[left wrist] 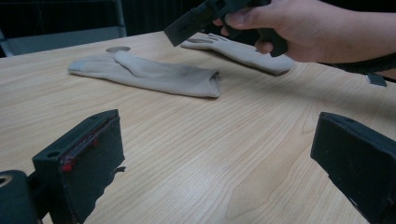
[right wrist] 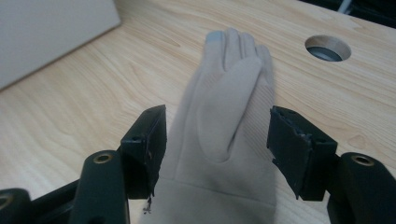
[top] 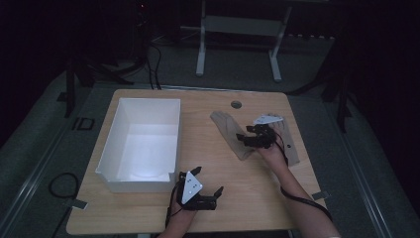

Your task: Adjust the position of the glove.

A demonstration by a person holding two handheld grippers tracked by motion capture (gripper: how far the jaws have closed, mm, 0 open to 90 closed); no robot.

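Observation:
Two beige gloves lie flat on the right part of the wooden table [top: 148,208]. My right gripper [top: 246,135] hovers low over the nearer-to-centre glove [top: 225,128]. In the right gripper view its black jaws stand on either side of the glove [right wrist: 229,107] at the palm, open [right wrist: 217,140], pads not pressing. The second glove [top: 293,151] lies just right of that hand, also seen in the left gripper view [left wrist: 247,53]. My left gripper [top: 209,179] rests near the table's front edge, open [left wrist: 219,149], nothing between its jaws, pointing toward the first glove [left wrist: 149,74].
A white open box [top: 138,186] stands on the table's left half, its wall visible in the right gripper view [right wrist: 46,32]. A round cable hole [top: 236,104] sits at the table's back, just beyond the gloves. Bare wood lies between the two grippers.

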